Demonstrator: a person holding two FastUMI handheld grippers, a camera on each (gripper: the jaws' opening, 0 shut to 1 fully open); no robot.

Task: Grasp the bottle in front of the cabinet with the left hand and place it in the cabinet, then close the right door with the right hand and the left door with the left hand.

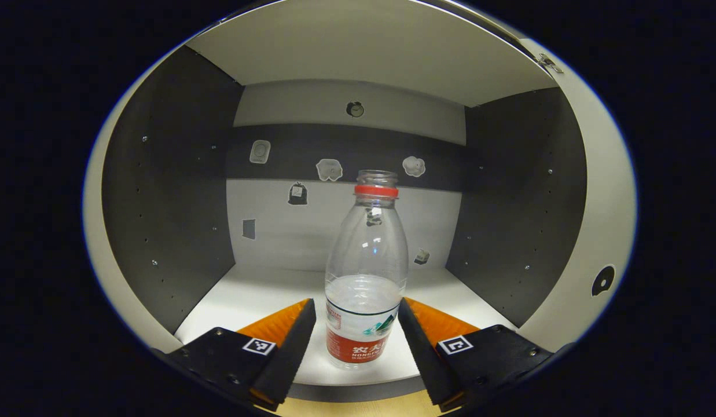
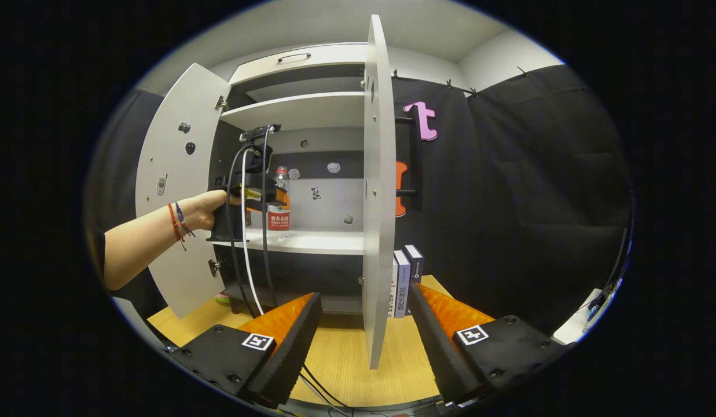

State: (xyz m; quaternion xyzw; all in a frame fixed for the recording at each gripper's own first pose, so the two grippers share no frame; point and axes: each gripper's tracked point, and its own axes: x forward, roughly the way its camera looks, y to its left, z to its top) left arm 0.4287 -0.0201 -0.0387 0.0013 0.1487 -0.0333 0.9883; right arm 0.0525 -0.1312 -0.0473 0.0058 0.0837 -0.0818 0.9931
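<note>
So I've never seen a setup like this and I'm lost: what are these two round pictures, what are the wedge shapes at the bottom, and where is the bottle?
There is no robot here. A person holds a two-finger gripper in each hand, and a fisheye camera rides on each one; the wedges are that gripper's own fingers.

The left gripper view looks into the cabinet. The left gripper has the capless, nearly empty bottle standing upright on the white shelf between its fingers, which lie close beside it; whether they still press it I cannot tell.

The right gripper view is from farther back. The right gripper is open and holds nothing, with the right door's edge ahead of it. Both doors stand open. Books stand on the wooden table beside the cabinet.
</note>
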